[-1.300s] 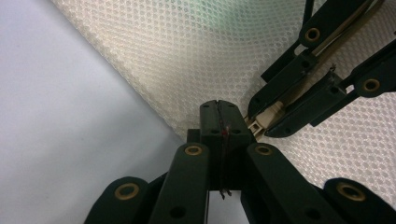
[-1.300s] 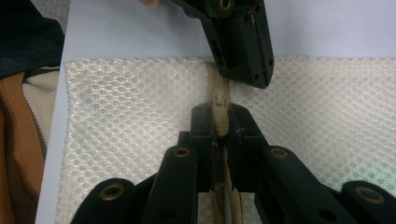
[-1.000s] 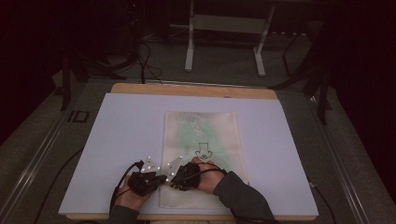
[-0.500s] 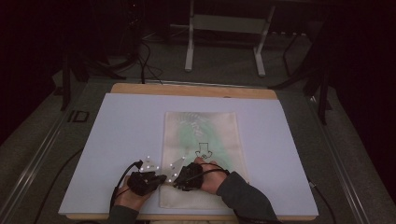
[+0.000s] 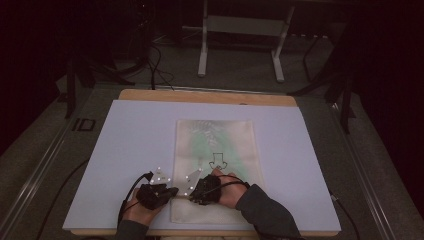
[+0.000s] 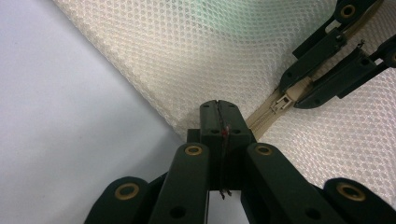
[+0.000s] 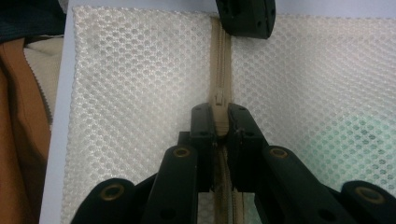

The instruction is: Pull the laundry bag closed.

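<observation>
left fingers clamped on mesh bag edge; right fingers clamped on zipper; bare mat around.

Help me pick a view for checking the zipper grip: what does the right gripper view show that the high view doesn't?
Right gripper view: the beige zipper in close detail, its small pull tab just beyond the right gripper, whose jaws sit shut on the zipper, plus the honeycomb weave.
High view: the whole white mat, the bag's full outline, and an arrow print showing through on green.
Both: the mesh bag, and the left gripper at the zipper's far end.
</observation>
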A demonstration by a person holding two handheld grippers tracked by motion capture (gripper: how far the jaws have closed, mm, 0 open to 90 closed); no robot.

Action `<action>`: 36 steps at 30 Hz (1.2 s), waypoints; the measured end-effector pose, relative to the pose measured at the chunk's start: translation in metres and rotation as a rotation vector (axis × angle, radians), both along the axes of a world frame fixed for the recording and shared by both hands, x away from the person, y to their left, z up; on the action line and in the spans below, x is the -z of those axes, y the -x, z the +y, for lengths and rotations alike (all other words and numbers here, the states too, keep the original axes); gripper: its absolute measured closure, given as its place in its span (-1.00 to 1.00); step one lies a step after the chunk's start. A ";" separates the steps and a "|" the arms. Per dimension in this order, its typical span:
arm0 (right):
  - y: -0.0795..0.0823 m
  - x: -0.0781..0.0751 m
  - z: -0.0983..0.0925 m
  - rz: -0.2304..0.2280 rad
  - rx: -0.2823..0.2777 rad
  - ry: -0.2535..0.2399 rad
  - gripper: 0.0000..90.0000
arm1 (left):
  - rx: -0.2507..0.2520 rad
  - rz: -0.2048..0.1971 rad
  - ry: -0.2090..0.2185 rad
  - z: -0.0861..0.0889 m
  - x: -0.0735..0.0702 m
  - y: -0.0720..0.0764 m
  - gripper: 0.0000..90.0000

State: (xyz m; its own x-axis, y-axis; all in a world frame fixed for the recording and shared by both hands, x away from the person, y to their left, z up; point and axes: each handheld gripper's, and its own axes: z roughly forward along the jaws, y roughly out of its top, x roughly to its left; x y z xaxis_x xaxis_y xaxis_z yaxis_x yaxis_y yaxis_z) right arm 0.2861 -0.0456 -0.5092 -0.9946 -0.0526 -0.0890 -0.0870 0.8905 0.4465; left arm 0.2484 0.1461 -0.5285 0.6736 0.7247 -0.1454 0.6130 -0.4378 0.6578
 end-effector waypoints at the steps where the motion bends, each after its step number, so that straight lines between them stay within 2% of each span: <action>1: 0.000 0.000 0.000 -0.002 -0.001 -0.001 0.83 | 0.000 0.000 0.001 0.000 0.000 0.000 0.98; 36: 0.002 -0.002 -0.019 -0.004 0.007 0.019 0.83 | 0.000 0.000 -0.002 0.000 0.000 0.000 0.98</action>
